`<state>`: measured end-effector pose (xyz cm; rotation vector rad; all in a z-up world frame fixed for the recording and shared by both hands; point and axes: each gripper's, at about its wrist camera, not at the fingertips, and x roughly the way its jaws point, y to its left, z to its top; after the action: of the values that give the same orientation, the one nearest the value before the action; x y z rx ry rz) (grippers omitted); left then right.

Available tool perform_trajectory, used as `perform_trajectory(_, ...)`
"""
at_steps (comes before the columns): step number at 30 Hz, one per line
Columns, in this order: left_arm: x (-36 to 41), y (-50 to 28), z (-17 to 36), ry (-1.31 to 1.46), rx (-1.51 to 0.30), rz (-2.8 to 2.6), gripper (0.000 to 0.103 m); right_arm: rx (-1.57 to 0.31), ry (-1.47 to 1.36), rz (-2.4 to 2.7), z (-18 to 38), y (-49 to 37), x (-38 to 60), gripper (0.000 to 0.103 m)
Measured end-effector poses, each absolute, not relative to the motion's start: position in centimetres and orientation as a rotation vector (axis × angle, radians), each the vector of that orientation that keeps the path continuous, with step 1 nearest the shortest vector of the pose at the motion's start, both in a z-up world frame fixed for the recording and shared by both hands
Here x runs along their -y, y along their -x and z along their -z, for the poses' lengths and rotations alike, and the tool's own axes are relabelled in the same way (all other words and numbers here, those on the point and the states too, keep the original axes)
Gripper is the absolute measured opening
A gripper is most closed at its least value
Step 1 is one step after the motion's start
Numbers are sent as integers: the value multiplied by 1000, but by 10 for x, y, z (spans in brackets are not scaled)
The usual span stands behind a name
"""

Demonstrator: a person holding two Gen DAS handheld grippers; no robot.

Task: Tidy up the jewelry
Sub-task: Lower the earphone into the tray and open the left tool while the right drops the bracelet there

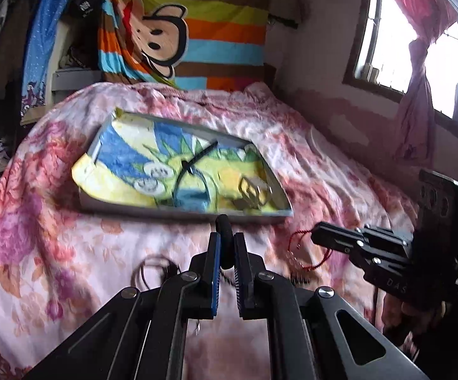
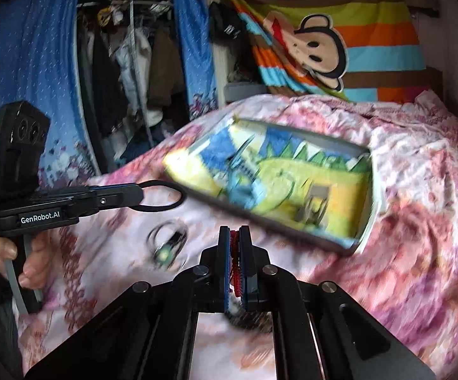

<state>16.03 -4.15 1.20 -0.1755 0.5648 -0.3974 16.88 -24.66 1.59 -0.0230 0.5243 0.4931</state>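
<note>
A grey tray [image 1: 178, 213] lined with a blue, yellow and green cloth lies on the floral bedspread; it also shows in the right wrist view [image 2: 366, 221]. In it lie a black cord [image 1: 194, 161] and gold bangles [image 1: 254, 191]. My left gripper [image 1: 226, 237] is shut on a black loop band [image 1: 223, 221], seen held above the bed in the right wrist view [image 2: 162, 209]. My right gripper [image 2: 235, 231] is shut on a red string bracelet [image 2: 234, 253], which hangs from it in the left wrist view [image 1: 295, 253]. A dark bracelet [image 1: 153, 267] with a green stone [image 2: 165, 255] lies on the bedspread.
The bed [image 1: 54, 190] has a pink floral cover. A striped monkey blanket [image 1: 181, 25] hangs behind it. A window with a pink curtain [image 1: 419, 72] is at the right. Hanging clothes [image 2: 127, 63] and blue curtains [image 2: 23, 63] stand to the left.
</note>
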Motion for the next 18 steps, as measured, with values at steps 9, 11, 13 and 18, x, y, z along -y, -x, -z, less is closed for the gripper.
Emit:
perform_trajectory(9, 35, -223, -10, 232, -514, 239, 8, -515, -111, -371, -13, -234, 284, 5)
perform_trajectory(11, 37, -238, -4, 246, -527, 229, 8, -526, -115, -367, -5, -248, 284, 5)
perform_trajectory(13, 39, -250, 0, 255, -534, 225, 8, -529, -121, -377, 1, -261, 282, 5)
perform_trajectory(18, 38, -278, 16, 262, -555, 198, 8, -505, -109, -437, 10, -280, 265, 5)
